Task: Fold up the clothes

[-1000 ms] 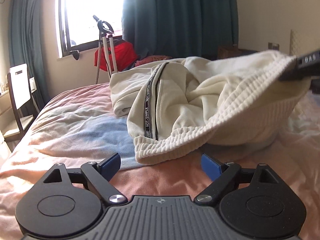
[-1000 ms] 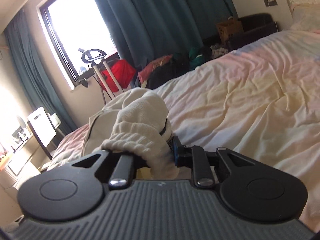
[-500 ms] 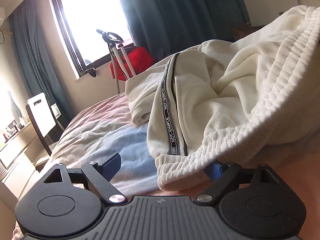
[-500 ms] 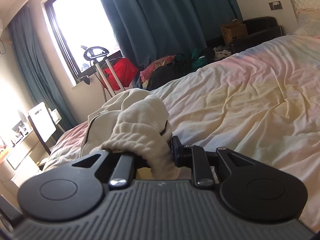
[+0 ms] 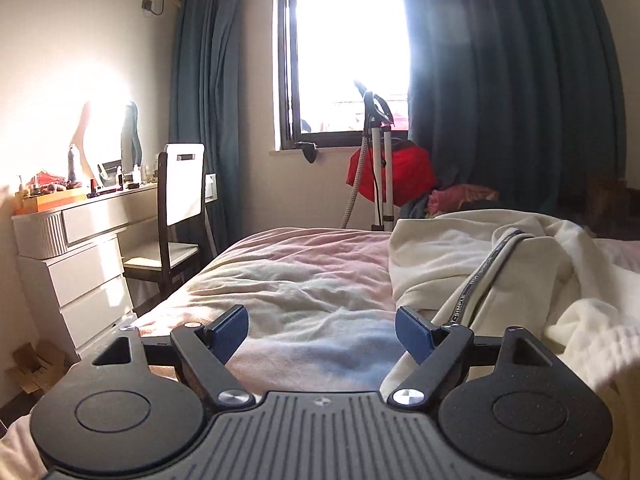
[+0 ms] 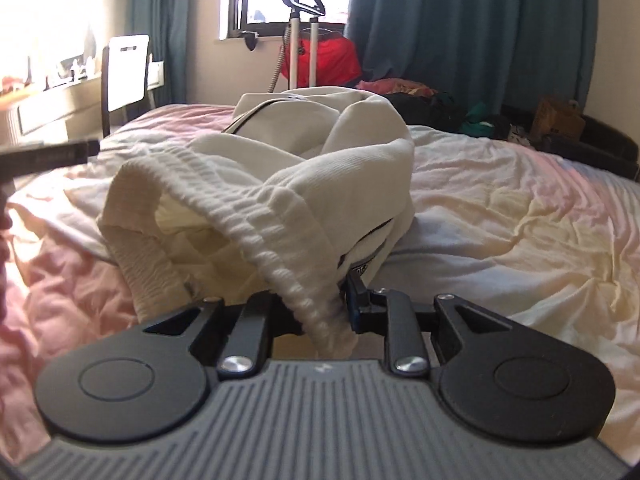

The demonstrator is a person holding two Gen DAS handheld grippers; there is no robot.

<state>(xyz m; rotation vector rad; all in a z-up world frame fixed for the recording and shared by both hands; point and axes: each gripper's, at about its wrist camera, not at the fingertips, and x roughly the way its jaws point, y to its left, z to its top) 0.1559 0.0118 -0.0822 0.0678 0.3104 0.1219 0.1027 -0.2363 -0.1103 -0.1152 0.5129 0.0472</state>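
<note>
A cream ribbed garment with a black lettered stripe lies bunched on the bed. My right gripper is shut on its ribbed waistband hem, which drapes over the fingers. In the left wrist view the same garment lies to the right of my left gripper. That gripper is open and empty, with its blue pads over the bare bedspread. The left gripper's body shows as a dark bar at the left edge of the right wrist view.
The bed has a rumpled pastel bedspread. A white dresser and a dark chair stand left of the bed. A garment steamer, a red bag and piled clothes stand under the window by teal curtains.
My left gripper has swung left, away from the waistband hem, and now faces the window and bare bedspread. My right gripper has lowered and turned, still shut on the hem.
</note>
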